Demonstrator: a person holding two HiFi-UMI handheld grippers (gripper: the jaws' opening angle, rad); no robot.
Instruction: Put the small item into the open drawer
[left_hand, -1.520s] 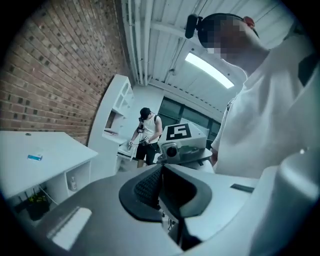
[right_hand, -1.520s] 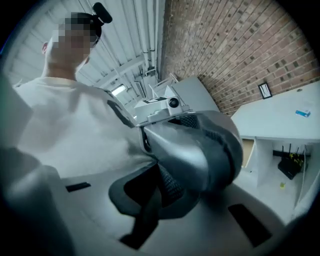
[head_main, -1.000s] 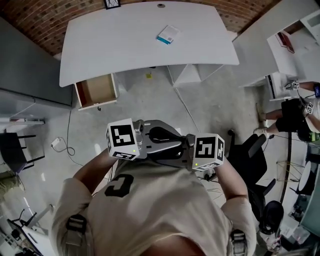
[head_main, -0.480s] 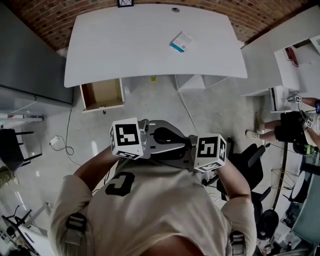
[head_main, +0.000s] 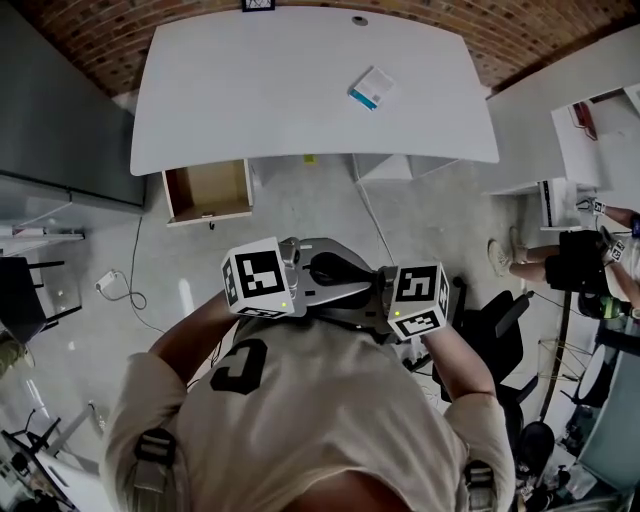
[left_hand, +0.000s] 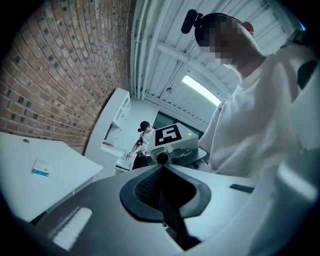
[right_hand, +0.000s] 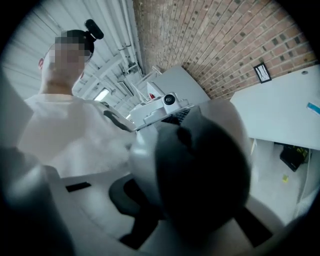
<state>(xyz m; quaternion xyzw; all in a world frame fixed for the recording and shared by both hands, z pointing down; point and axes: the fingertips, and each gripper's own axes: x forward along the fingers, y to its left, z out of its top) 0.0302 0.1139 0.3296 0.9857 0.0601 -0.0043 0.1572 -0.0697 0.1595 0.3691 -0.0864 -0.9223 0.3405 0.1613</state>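
**Q:** Head view: where does the task's thing lie?
**A:** The small flat packet (head_main: 371, 87), white with a blue edge, lies on the white counter (head_main: 280, 90), toward its right side. It is well apart from the open drawer (head_main: 207, 190), which stands pulled out below the counter's left end with its brown floor bare. The left claw (head_main: 318, 272) and right claw (head_main: 368, 290) are held nose to nose at the person's chest, far from both.

**Q:** Left gripper view?
**A:** The left claw's jaws are pressed together on nothing. The packet shows flat on the counter at far left.

**Q:** Right gripper view?
**A:** A dark blurred mass covers the right claw's tips, so its opening cannot be told.

**Q:** How should the packet handle?
**A:** It is probably light, thin and fairly stiff. Lying flat, it offers little to pinch. A hold across its narrow width, at the edges, seems best.
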